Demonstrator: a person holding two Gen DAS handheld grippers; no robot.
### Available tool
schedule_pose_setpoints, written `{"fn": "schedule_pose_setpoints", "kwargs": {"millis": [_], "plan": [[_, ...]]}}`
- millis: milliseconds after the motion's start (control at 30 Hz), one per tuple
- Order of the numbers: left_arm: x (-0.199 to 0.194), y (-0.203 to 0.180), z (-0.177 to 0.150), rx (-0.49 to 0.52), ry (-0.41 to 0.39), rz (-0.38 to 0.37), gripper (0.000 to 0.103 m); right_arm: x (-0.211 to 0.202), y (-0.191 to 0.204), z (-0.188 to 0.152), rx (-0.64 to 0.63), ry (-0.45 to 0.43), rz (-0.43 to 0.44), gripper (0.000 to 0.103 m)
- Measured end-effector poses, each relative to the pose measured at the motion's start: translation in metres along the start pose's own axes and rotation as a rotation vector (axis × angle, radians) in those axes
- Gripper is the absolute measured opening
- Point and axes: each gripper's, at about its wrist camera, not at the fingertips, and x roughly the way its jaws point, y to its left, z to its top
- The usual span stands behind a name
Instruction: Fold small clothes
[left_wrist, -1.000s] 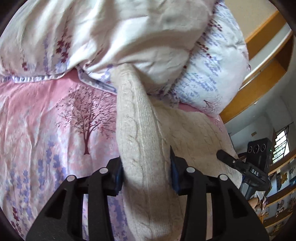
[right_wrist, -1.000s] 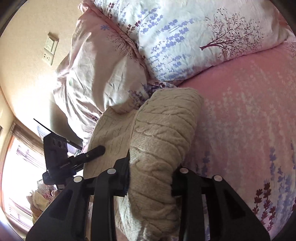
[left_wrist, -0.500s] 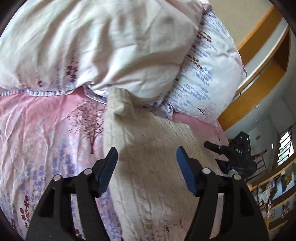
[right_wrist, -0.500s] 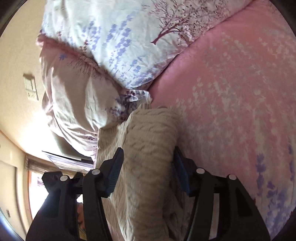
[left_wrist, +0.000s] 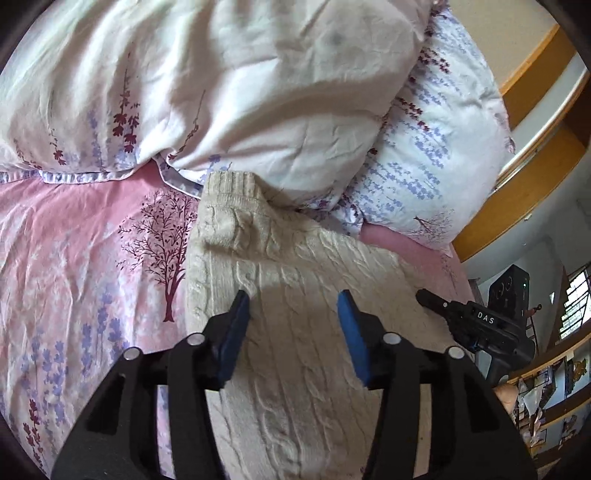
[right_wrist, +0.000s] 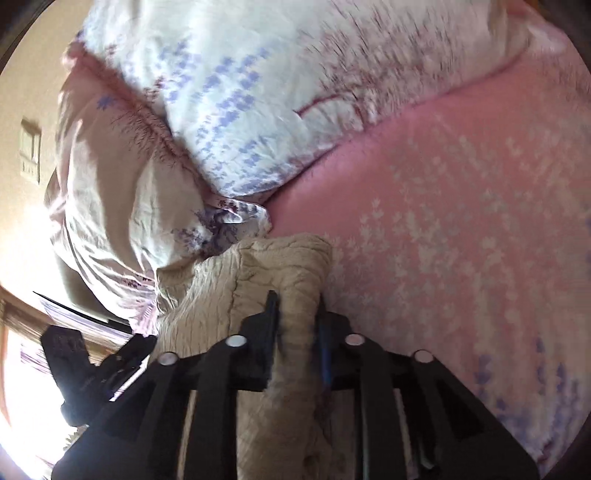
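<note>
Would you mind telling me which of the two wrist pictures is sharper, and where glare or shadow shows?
Left wrist view: sharp, with a soft shadow across the knitted sweater. Right wrist view: motion-blurred, worst on the pillow, with the lower left corner blown out by daylight.

A beige wall with a switch plate was seen at upper left; wooden trim and a bright window were seen at right.
</note>
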Motion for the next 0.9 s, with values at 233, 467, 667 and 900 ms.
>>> {"fn": "schedule_pose_setpoints", "kwargs": {"millis": [233, 467, 667, 900], "plan": [[-0.042, -0.048, -0.053, 0.236, -0.062, 0.142, 0.086, -0.070, 0.056, -0.056, -0.315, -0.091, 0.080, 0.046], [-0.019, -0.063, -0.085, 0.285, -0.006, 0.209, 0.094, -0.048, 0.071, -0.100, -0.484, -0.014, -0.067, 0.046], [0.002, -0.054, -0.095, 0.281, 0.020, 0.316, 0.098, -0.029, 0.054, -0.111, -0.471, -0.016, -0.150, 0.046], [-0.020, -0.047, -0.105, 0.192, 0.011, 0.303, 0.099, -0.053, 0.039, -0.117, -0.330, -0.069, -0.102, 0.051]]}}
